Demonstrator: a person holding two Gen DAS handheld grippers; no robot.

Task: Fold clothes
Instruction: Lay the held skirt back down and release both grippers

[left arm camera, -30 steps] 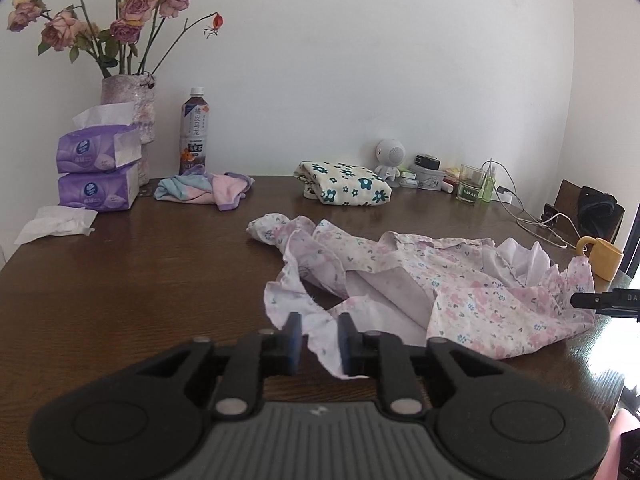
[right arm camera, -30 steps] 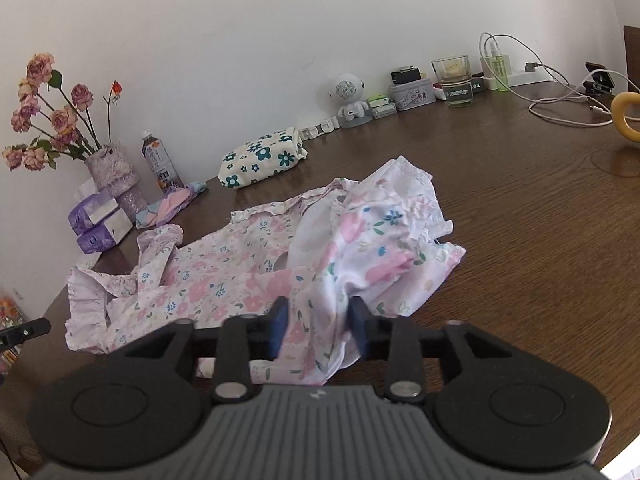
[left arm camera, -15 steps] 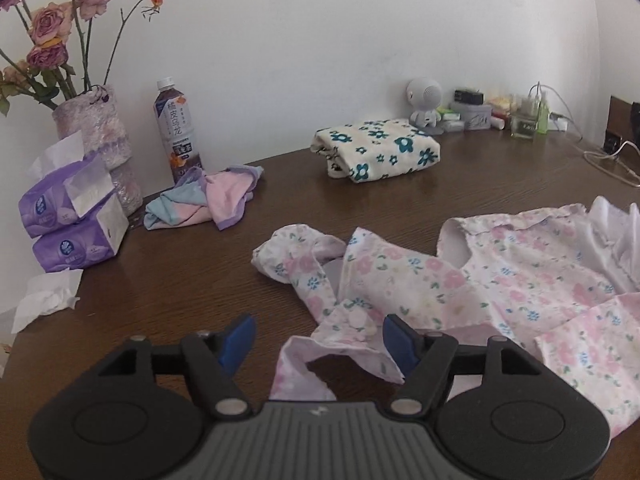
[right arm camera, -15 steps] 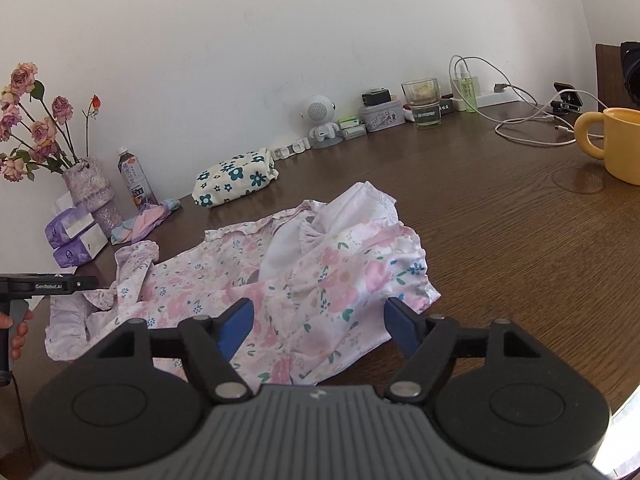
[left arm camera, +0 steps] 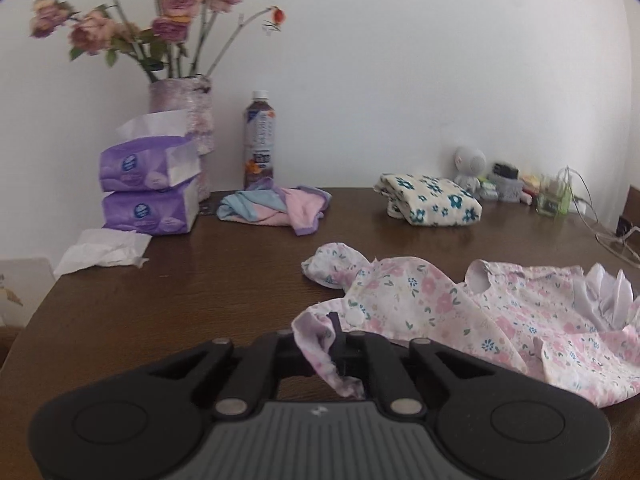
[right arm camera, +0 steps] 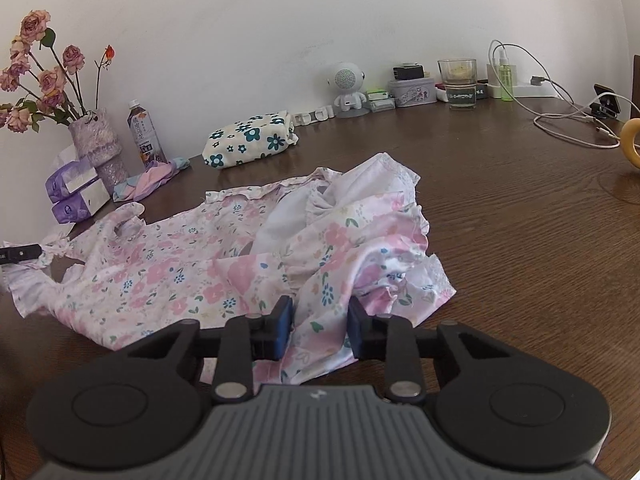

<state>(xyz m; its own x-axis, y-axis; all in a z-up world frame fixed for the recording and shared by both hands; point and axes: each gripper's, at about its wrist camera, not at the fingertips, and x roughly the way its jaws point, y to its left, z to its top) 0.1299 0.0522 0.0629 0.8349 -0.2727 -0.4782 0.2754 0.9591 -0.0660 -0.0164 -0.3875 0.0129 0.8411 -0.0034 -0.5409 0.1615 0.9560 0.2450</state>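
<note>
Floral dress [right arm camera: 192,264] lies rumpled on the brown table [right arm camera: 520,216], long axis across it, shoulders toward the vase side, hem to the right. Half a second ago both grippers gaped; now the left gripper [left arm camera: 338,344] has pinched a shoulder edge, while the right gripper [right arm camera: 320,330] is closing with hem fabric between its jaws (not yet pressed), probably readying a two-ended lift.

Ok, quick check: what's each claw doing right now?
Left claw: shut on the floral dress at its edge.
Right claw: closing, dress fabric between its pads, not yet clearly pinched.
</note>
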